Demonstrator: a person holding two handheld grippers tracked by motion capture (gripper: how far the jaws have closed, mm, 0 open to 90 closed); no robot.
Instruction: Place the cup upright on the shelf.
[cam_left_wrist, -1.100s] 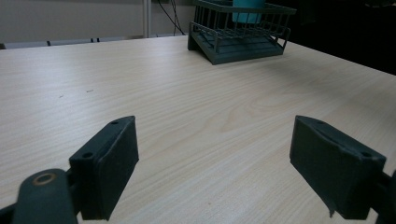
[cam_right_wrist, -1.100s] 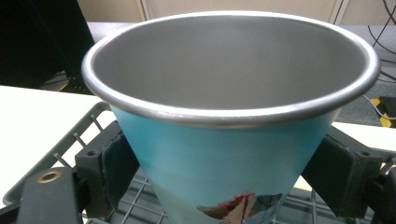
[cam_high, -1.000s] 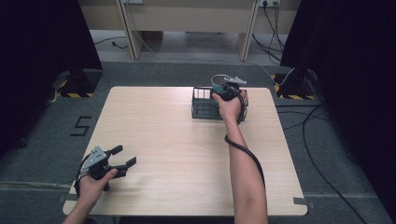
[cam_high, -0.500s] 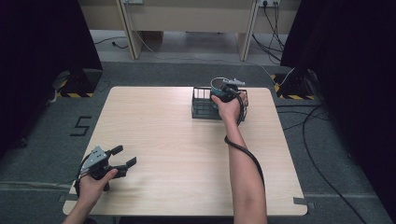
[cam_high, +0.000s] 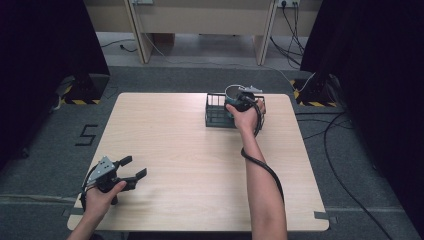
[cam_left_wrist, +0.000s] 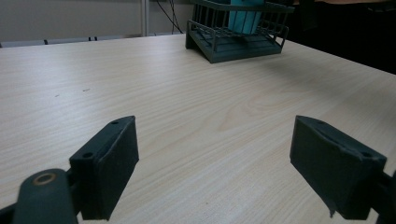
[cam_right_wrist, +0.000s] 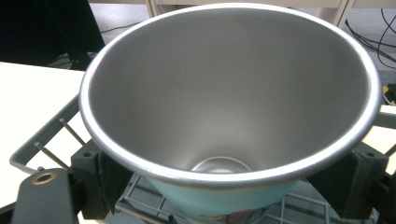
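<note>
A light wooden table (cam_high: 190, 165) stands on a grey floor. Behind it is a pale bench with legs, and black cables (cam_high: 345, 150) lie on the floor at the right. Dark curtains hang on both sides. A mark like the number five (cam_high: 86, 135) is stuck on the floor at the left.

Near the far edge of the table sits a dark wire rack (cam_high: 217, 111). A cup (cam_right_wrist: 229, 93) stands upright inside it. The cup is shiny metal inside and light blue-green outside. Its mouth is wide and its bottom is small.

The right gripper (cam_high: 241, 101) is at the rack, with the person's right hand behind it. In the right gripper view its two black jaws stand on each side of the cup, low down by its blue-green wall. The jaws have just been opening, with the cup between them. They look let go, not squeezing, but the cup's rim hides where the pads meet the wall, so a light touch cannot be ruled out. The rack's thin wires stand close around the cup and the jaws.

The left gripper (cam_high: 131, 168) rests at the near left corner of the table, well apart from the rack. Its jaws are spread wide with only bare wood between them. Nothing lies on the table between this gripper and the rack (cam_left_wrist: 238, 30).
</note>
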